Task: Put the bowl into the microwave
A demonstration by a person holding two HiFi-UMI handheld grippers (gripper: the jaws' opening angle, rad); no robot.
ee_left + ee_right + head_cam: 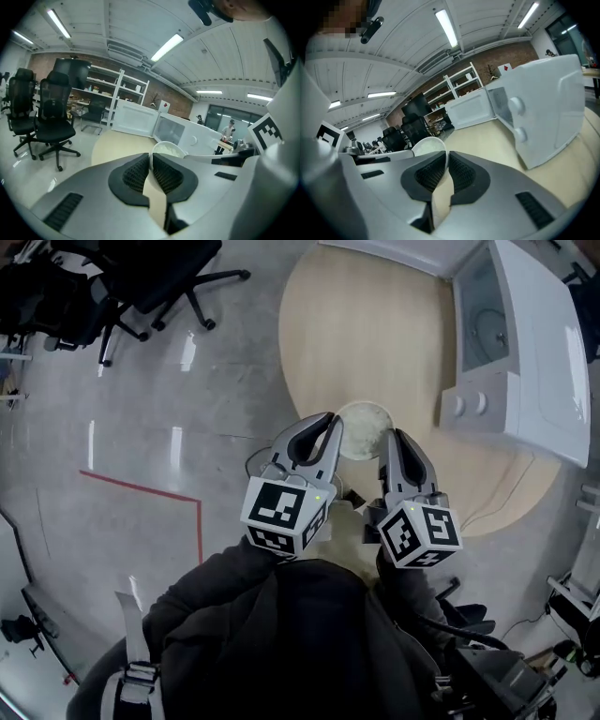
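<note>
A pale, off-white bowl (364, 430) hangs over the near edge of the round wooden table (375, 334), carried between both grippers. My left gripper (330, 427) is shut on the bowl's left rim; in the left gripper view its black pads (133, 173) pinch the thin rim of the bowl (169, 150). My right gripper (391, 439) is shut on the opposite rim, and the bowl (427, 146) shows just past its pads (461, 173). The white microwave (534, 362) stands at the table's right side with its door (136, 119) swung open.
Black office chairs (141, 277) stand on the grey floor at the upper left. A red tape line (141, 488) runs across the floor left of me. Shelving (117, 86) lines the brick back wall, and people (229, 131) stand far off.
</note>
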